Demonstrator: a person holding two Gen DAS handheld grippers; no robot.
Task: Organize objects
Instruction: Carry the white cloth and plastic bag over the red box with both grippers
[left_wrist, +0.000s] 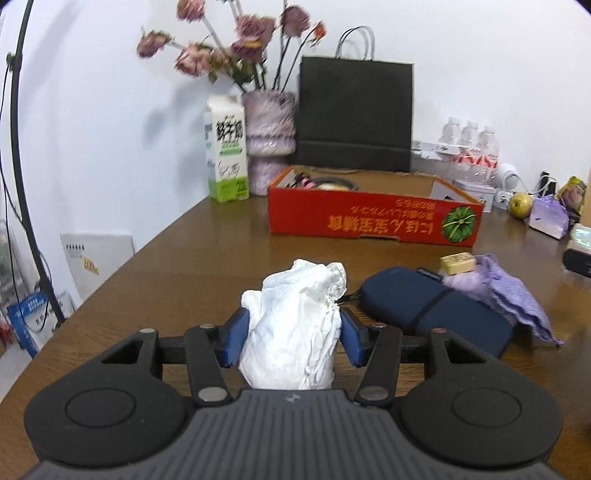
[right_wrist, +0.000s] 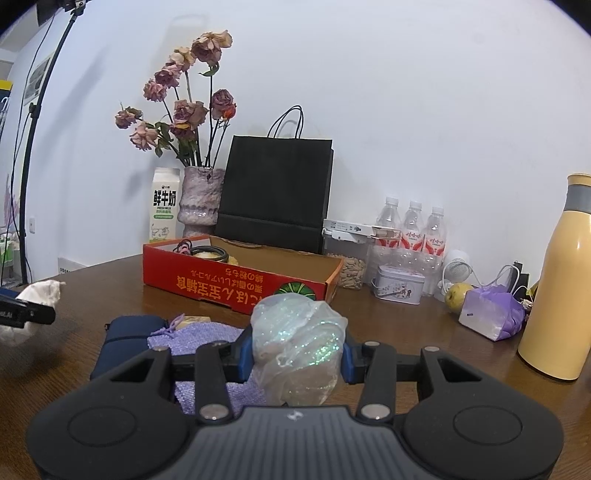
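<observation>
On the brown wooden bench (left_wrist: 192, 236), the left tool (left_wrist: 291, 334), clamped on the crumpled white paper wad (left_wrist: 295, 325), should carry it level to the shallow red cardboard box (left_wrist: 373, 218), while the right tool (right_wrist: 297, 356) grips what seems a glittery clear plastic bag (right_wrist: 299, 343).

A: Where does the left wrist view sit?

B: Low over the wooden table (left_wrist: 192, 236), looking along its own fingers toward the red cardboard box (left_wrist: 373, 218), which lies near and slightly right of centre, the wall close behind it.

A: And the right wrist view?

B: Equally low, facing the same box (right_wrist: 236, 280), but from further right and a little further back.

A: What do they share?

B: The box, the black paper bag (left_wrist: 354, 114) (right_wrist: 275, 192) behind it, and the milk carton (left_wrist: 225, 147) (right_wrist: 165, 205) left of it.
</observation>
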